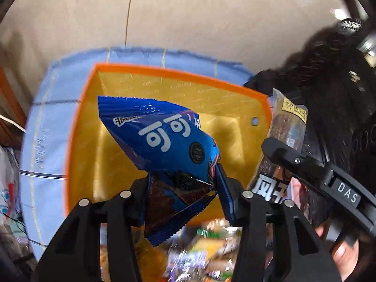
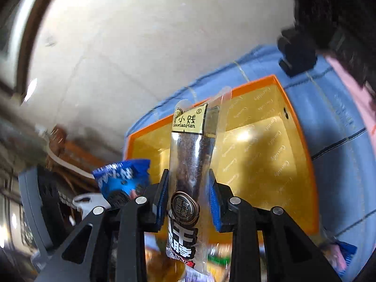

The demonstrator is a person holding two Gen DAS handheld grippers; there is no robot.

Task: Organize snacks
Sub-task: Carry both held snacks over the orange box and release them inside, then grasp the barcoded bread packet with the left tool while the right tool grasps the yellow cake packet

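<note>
The left gripper (image 1: 185, 188) clamps a crinkly blue cookie packet (image 1: 162, 138); the right gripper (image 2: 189, 202) pinches a clear jerky stick (image 2: 190, 162) above the orange box (image 2: 296, 122).

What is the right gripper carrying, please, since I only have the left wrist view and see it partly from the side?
Observer: The right gripper is shut on a clear jerky packet with a yellow label.
Operator: Is it over the box?
Observer: Yes, it is held in front of the orange-rimmed yellow box, which looks empty there.
Operator: Anything else beyond my view?
Observer: A pink item lies at the far right on the blue cloth.
</note>
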